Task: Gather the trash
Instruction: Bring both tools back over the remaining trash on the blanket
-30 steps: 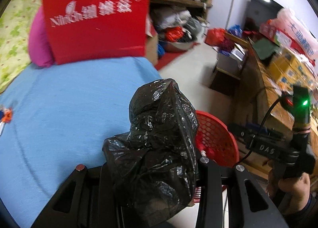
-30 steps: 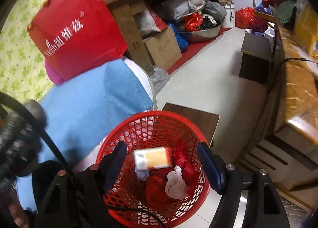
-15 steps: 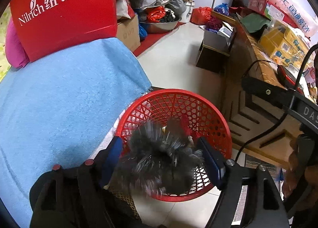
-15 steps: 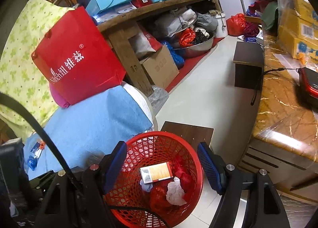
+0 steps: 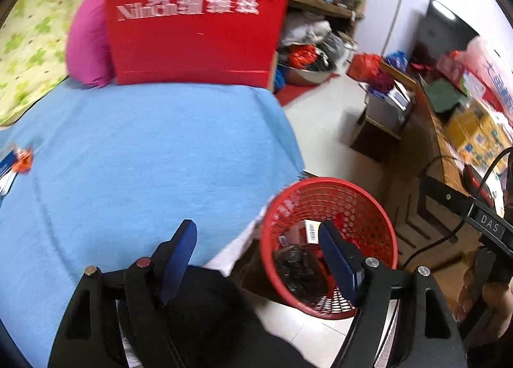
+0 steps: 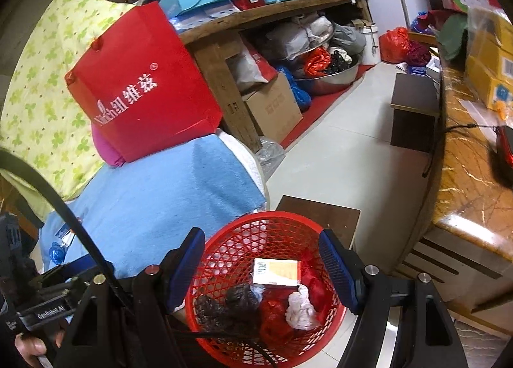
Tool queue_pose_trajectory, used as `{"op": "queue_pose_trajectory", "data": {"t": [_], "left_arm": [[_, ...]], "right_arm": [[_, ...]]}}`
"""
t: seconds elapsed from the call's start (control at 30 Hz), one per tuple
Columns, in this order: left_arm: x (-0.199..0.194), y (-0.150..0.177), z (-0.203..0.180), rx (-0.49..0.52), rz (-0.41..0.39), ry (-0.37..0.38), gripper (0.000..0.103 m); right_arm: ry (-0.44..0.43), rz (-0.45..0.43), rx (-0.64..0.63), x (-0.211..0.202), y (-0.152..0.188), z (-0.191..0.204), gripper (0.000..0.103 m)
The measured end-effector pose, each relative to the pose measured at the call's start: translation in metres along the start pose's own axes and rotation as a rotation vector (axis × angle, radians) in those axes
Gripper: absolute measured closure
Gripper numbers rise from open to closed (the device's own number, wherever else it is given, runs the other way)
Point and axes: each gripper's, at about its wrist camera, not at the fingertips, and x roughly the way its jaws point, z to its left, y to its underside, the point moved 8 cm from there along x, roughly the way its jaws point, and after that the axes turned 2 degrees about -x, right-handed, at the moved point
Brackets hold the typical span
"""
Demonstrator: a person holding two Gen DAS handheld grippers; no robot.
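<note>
A red mesh basket (image 5: 378, 207) (image 6: 243, 223) stands on the floor beside a table with a blue cloth (image 5: 144, 159) (image 6: 179, 195). A crumpled black plastic bag (image 5: 296, 263) (image 6: 231, 307) lies inside it with a small box (image 6: 276, 272), red wrappers and white paper. My left gripper (image 5: 256, 243) is open and empty, over the cloth's edge and the basket. My right gripper (image 6: 261, 254) is open and empty above the basket. Small wrappers (image 5: 16, 163) (image 6: 61, 243) lie at the cloth's left side.
A red paper bag (image 5: 195, 15) (image 6: 144, 86) and a pink cushion (image 5: 86, 44) stand at the back of the cloth. A low dark stool (image 6: 320, 214) is behind the basket. A marble-topped counter (image 6: 465, 182) runs along the right. Cluttered shelves (image 6: 288, 9) line the back wall.
My left gripper opened and let go of the black bag, which dropped into the red basket. The left gripper then swung back left toward the cloth. The right gripper rose a little.
</note>
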Motion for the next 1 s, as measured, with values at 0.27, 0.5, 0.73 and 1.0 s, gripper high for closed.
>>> {"op": "queue_pose_trajectory", "data": {"t": [0.27,0.5,0.73,1.0], "left_arm": [[-0.025,0.015,0.055,-0.085,-0.041,-0.058,0.024],[-0.047,0.031,0.115,-0.2,-0.07,-0.104,0.024],[-0.065,0.05,0.171,-0.282,-0.103,-0.171,0.024],[-0.087,0.065,0.229,-0.352,-0.13,-0.261,0.024]], "right_arm": [[-0.033,0.018,-0.06,0.004,0.006,0.037,0.026],[-0.072,0.039,-0.137,0.008,0.012,0.081,0.026],[-0.09,0.066,-0.2,0.011,0.022,0.115,0.026],[-0.164,0.068,-0.282,-0.007,0.044,0.163,0.026]]}}
